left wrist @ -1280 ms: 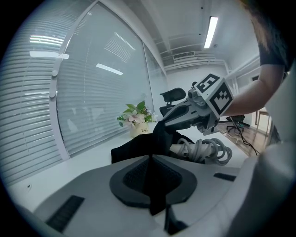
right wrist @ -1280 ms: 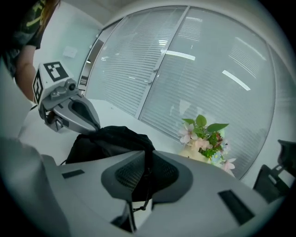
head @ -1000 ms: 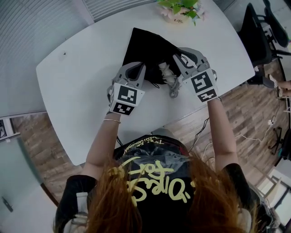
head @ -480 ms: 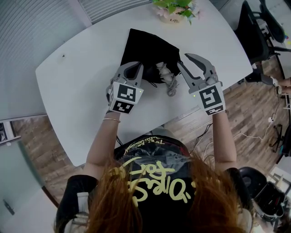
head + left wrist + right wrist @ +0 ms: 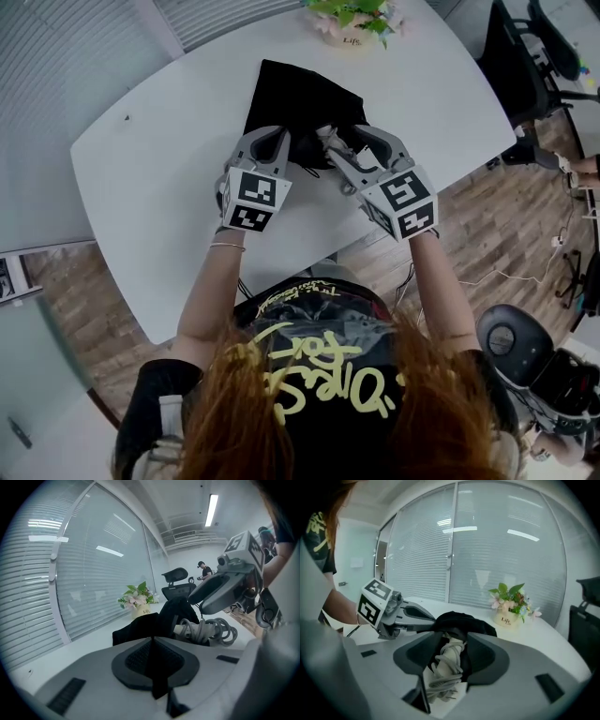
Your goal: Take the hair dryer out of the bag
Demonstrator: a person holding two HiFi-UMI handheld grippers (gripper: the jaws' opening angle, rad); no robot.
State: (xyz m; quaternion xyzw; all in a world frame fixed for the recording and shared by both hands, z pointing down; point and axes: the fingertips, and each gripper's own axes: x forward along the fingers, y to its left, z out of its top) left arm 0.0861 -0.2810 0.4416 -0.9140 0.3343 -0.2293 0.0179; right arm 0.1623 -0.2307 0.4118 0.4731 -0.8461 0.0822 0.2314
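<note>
A black cloth bag (image 5: 298, 98) lies on the white table (image 5: 159, 178) with its mouth toward me. A white hair dryer (image 5: 327, 137) wrapped in its grey cord (image 5: 212, 631) sticks out of the mouth. My left gripper (image 5: 282, 142) is shut on the bag's left rim, and black fabric (image 5: 154, 667) hangs pinched between its pads. My right gripper (image 5: 345, 142) has just been opening its jaws. They stand wide on either side of the hair dryer (image 5: 449, 657), with a gap at each pad. The rest of the dryer is hidden inside the bag (image 5: 461, 619).
A small flower pot (image 5: 352, 22) stands at the table's far edge, behind the bag. Black office chairs (image 5: 530, 61) stand off to the right. The table's near edge (image 5: 309, 253) runs just below the grippers, and cables (image 5: 525, 281) trail on the wooden floor.
The right gripper has opened wide, rolled, and swung from the bag's right side in over the hair dryer. The left gripper has stayed put on the bag's rim.
</note>
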